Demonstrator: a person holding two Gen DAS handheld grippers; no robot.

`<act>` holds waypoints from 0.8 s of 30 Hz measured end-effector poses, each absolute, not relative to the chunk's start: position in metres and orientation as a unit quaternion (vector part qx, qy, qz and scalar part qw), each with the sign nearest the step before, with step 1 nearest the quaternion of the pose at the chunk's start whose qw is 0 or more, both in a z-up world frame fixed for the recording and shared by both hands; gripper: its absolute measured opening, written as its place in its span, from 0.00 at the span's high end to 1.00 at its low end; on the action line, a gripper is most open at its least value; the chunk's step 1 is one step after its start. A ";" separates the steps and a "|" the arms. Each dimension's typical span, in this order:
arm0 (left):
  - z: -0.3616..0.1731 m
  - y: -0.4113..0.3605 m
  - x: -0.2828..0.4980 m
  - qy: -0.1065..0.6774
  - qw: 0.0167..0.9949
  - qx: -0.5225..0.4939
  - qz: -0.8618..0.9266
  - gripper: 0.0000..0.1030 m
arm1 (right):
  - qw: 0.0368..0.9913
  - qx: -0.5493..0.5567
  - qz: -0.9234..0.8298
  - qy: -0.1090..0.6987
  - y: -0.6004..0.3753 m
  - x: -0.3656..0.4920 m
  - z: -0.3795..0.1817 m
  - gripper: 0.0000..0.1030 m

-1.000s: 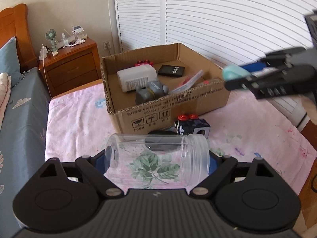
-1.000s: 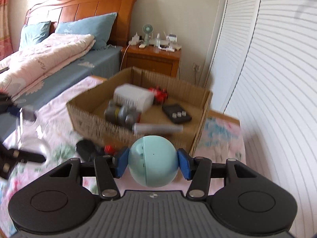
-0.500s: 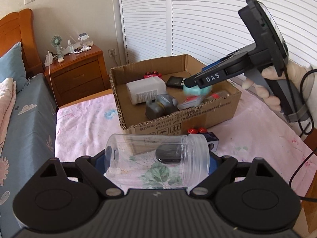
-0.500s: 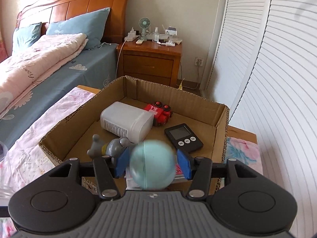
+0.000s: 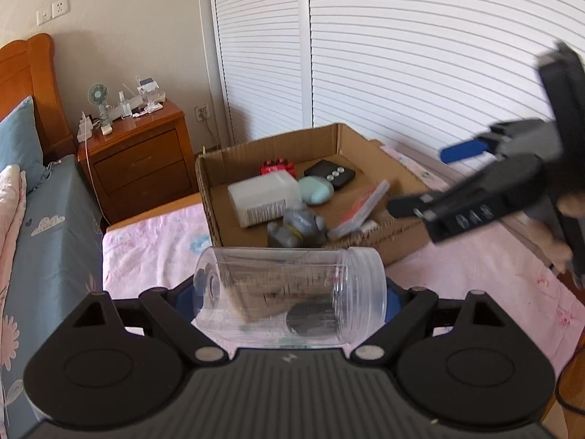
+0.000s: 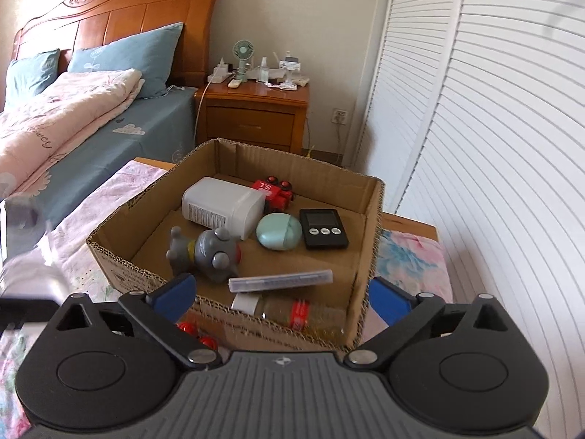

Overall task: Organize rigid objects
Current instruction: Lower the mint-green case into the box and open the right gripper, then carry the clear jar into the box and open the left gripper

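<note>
My left gripper (image 5: 292, 292) is shut on a clear plastic jar (image 5: 289, 296) held sideways in front of the cardboard box (image 5: 402, 245). My right gripper (image 6: 281, 296) is open and empty just above the box's near wall (image 6: 310, 325); it shows blurred in the left wrist view (image 5: 457, 186). The teal ball (image 6: 278, 231) lies in the box between a white bottle (image 6: 223, 206) and a black timer (image 6: 323, 227). It also shows in the left wrist view (image 5: 315, 190).
The box also holds a grey robot toy (image 6: 208, 252), a red toy car (image 6: 274, 192), a clear slim case (image 6: 281, 280) and a small bottle (image 6: 299, 314). A dark object (image 5: 310, 320) lies on the pink cloth behind the jar. A nightstand (image 6: 256, 113) and bed (image 6: 73, 117) stand beyond.
My right gripper moved over the box, opened and let go of the teal ball, which now lies in the box. My left gripper rose with the jar toward the box.
</note>
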State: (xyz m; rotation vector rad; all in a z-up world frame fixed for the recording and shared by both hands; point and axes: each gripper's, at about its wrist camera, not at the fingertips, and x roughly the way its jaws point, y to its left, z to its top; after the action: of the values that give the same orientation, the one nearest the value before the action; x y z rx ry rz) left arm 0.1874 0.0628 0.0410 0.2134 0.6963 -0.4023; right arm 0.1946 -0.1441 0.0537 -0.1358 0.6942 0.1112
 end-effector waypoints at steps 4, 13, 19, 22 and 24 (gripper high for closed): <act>0.047 0.057 0.211 0.341 0.915 0.099 -0.192 0.13 | 0.938 -0.057 0.046 0.337 -0.151 0.184 0.058 0.00; 0.053 0.012 0.269 0.354 0.905 0.110 -0.211 0.13 | 0.938 -0.054 0.047 0.338 -0.161 0.170 0.051 0.00; 0.046 -0.035 0.302 0.372 0.889 0.118 -0.238 0.13 | 0.939 -0.046 0.048 0.336 -0.172 0.165 0.047 0.00; 0.037 -0.055 0.315 0.388 0.882 0.116 -0.239 0.13 | 0.939 -0.036 0.046 0.338 -0.179 0.166 0.045 0.00; 0.032 -0.065 0.321 0.391 0.883 0.112 -0.236 0.13 | 0.939 -0.034 0.044 0.339 -0.182 0.166 0.044 0.00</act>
State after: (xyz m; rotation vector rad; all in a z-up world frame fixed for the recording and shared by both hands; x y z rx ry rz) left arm 0.3212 -0.0653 0.0319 0.2325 0.8136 -0.4914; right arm 0.1660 -0.1823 0.0439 -0.0698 0.6920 0.0889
